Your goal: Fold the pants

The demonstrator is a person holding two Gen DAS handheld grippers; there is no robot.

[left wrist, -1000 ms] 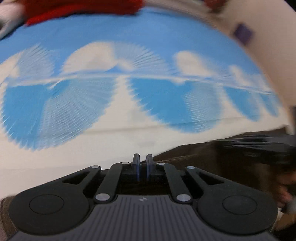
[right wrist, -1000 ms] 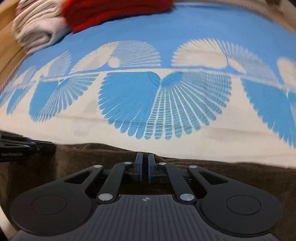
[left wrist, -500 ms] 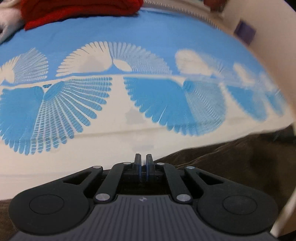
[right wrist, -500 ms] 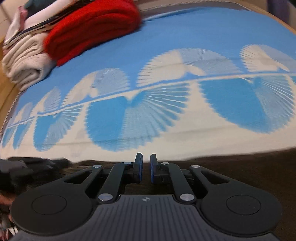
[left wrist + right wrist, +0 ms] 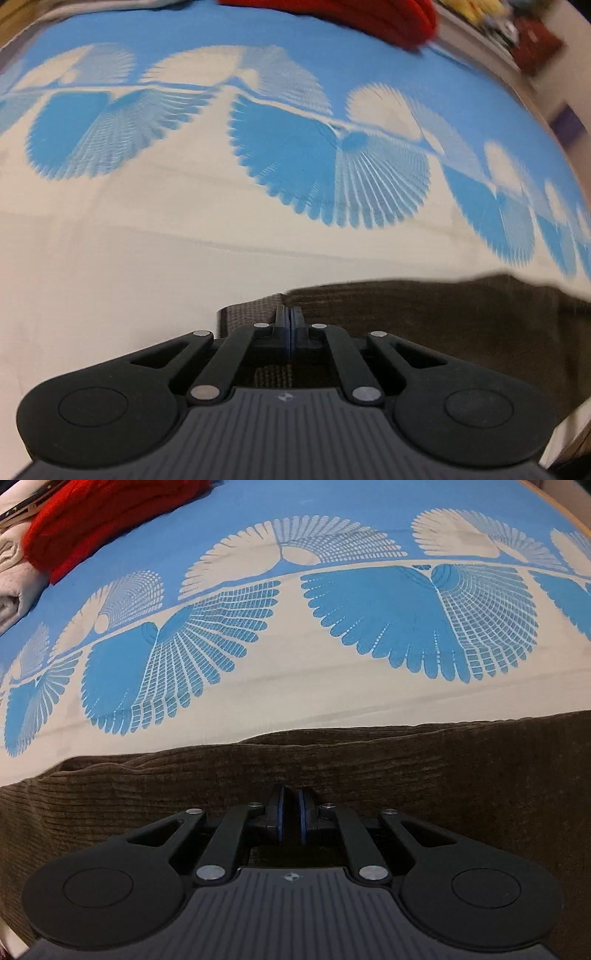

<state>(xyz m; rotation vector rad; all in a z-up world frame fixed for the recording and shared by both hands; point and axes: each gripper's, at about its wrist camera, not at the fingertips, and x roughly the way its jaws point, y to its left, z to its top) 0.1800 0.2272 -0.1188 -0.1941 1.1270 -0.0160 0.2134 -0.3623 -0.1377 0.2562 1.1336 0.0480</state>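
With both grippers' jaws pinched tight on the near edge of the dark brown corduroy pants (image 5: 332, 768) lying on the blue-and-cream fan-print bedspread (image 5: 332, 686), left gripper (image 5: 290, 325) and right gripper (image 5: 291, 819) should travel level, keeping the fold square.

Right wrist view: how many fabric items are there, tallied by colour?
Brown: 1, the corduroy pants
Red: 1, a folded knit
Cream: 1, a folded pile
Blue and cream: 1, the patterned bedspread
Total: 4
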